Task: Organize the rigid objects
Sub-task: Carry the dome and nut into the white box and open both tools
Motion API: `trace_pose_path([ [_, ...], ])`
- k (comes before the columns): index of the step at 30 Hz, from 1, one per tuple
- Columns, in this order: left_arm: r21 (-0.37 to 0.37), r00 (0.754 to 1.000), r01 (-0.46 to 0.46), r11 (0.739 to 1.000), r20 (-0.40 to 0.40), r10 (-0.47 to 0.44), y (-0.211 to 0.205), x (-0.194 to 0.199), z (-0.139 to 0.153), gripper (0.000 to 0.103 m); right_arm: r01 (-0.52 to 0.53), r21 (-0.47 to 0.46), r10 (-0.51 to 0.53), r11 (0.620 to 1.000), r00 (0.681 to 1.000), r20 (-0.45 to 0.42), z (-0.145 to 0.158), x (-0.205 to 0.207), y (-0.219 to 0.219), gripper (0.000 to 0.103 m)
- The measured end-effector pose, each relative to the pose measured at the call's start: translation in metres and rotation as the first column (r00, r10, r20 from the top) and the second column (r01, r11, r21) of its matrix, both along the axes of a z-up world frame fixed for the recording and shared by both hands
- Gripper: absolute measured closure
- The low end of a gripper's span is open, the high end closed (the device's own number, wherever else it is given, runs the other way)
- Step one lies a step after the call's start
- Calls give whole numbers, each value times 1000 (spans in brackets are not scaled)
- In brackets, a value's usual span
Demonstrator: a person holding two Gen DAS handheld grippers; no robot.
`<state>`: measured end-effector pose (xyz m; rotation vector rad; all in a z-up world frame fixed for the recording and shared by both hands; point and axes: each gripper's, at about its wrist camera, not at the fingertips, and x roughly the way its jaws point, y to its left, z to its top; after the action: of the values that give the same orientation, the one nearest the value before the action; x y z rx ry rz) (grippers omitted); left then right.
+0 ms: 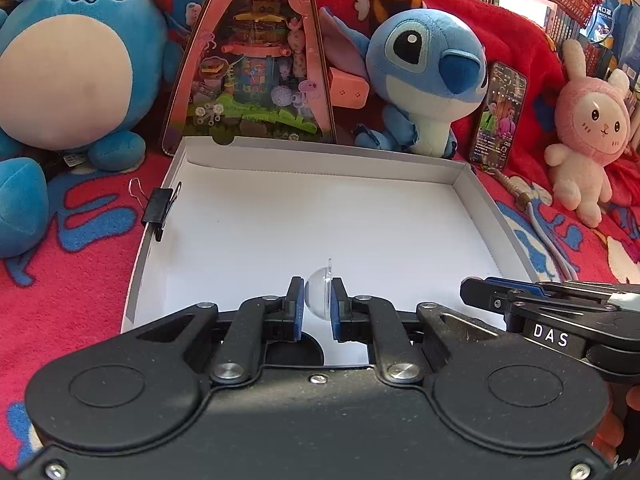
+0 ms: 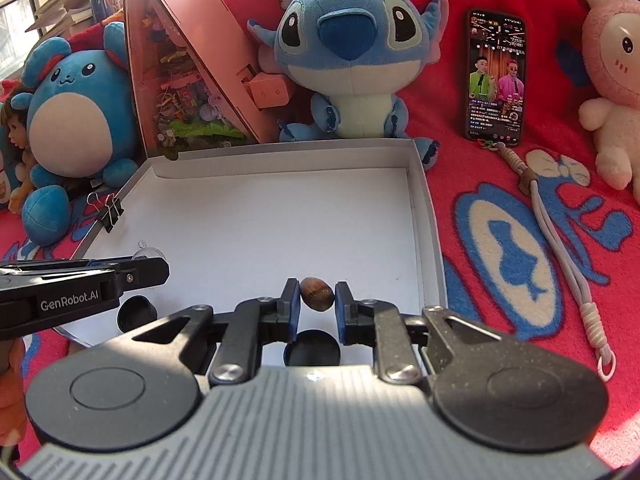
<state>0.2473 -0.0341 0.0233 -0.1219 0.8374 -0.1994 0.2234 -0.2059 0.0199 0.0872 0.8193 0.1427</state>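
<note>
Left claw (image 1: 316, 304) clamps clear dome (image 1: 318, 294) between blue pads, over white box (image 1: 320, 168) floor. Right claw (image 2: 317, 302) grips brown nut (image 2: 317, 294) (shell streaked); binder clip (image 2: 110, 210) far left on box wall.

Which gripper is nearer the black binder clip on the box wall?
Left. The left gripper is nearer the binder clip; the right gripper works farther toward the box's opposite side.

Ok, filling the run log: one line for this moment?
left gripper: shut on clear dome | right gripper: shut on brown nut | both over white box
</note>
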Motion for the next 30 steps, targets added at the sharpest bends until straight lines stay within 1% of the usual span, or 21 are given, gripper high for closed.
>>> trace_pose_path([
  [4,12,1000,-8,1000,-14,8,2,1,-3,90,9,0,-9,1000,1000,-18,-4,4,-1,80],
  [15,9,999,-15,1000,-29,15,4,5,-7,90,5,9,-5,1000,999,-42,-10,7,-1,80],
  [20,11,1000,-13,1000,-27,13,4,5,-10,90,2,7,-2,1000,999,-37,-11,5,-2,80],
  [22,14,1000,-15,1000,-26,15,5,4,-9,89,4,11,-3,1000,999,-35,-10,4,-2,78],
  [23,11,1000,-18,1000,-25,18,5,4,-8,88,5,12,-5,1000,999,-34,-10,4,-3,75],
  [24,8,999,-24,1000,-25,24,6,3,-7,88,8,14,-7,1000,999,-33,-10,3,-3,74],
  [26,-8,999,-31,999,-22,31,9,1,-4,80,9,18,-9,1000,1000,-30,-9,1,-4,74],
  [27,-18,999,-32,999,-20,32,11,-1,-3,77,8,20,-8,1000,1000,-26,-9,-1,-4,70],
  [28,-28,999,-34,999,-14,34,13,-4,0,69,8,19,-7,1000,1000,-20,-7,-3,-5,66],
  [29,-33,999,-37,999,-7,37,15,-6,2,62,7,17,-6,1000,1000,-14,-7,-5,-5,57],
  [30,-34,999,-37,999,2,37,16,-9,5,60,3,15,-3,1000,1000,-5,-5,-8,-6,57],
])
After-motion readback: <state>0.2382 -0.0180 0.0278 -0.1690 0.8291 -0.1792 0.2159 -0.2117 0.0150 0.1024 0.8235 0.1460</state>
